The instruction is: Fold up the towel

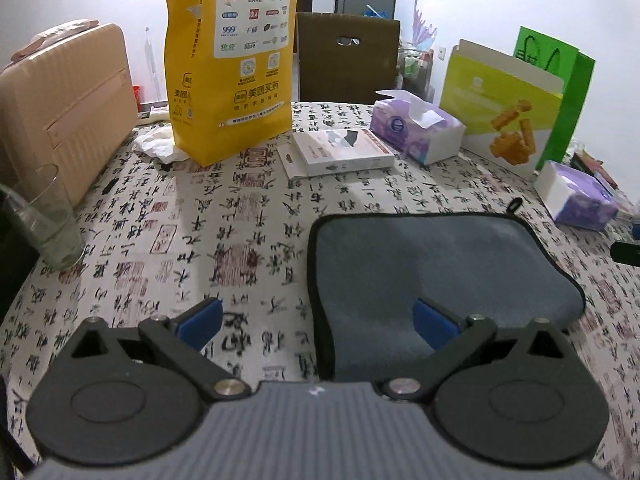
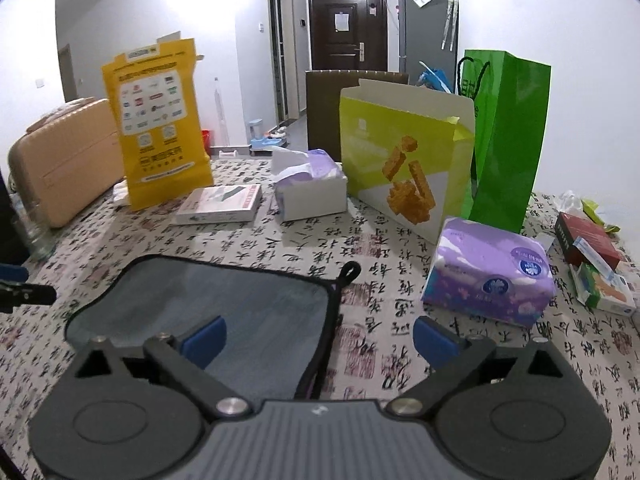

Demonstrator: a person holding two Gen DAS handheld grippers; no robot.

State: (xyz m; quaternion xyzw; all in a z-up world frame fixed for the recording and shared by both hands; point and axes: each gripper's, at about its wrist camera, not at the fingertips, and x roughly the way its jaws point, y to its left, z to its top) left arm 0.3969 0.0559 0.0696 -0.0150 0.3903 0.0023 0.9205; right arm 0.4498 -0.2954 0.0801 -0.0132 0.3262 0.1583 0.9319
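Observation:
A grey-blue towel with black trim lies on the calligraphy-print tablecloth, folded over, with a small hanging loop at its far right corner. My left gripper is open and empty above the towel's near left edge; its right pad is over the towel, its left pad over the cloth. In the right wrist view the towel lies at lower left. My right gripper is open and empty above the towel's near right edge, left pad over the towel.
A yellow paper bag, a flat white box, an open tissue box, a lime carton and a green bag stand at the back. A tissue pack lies right of the towel. A glass and beige suitcase are left.

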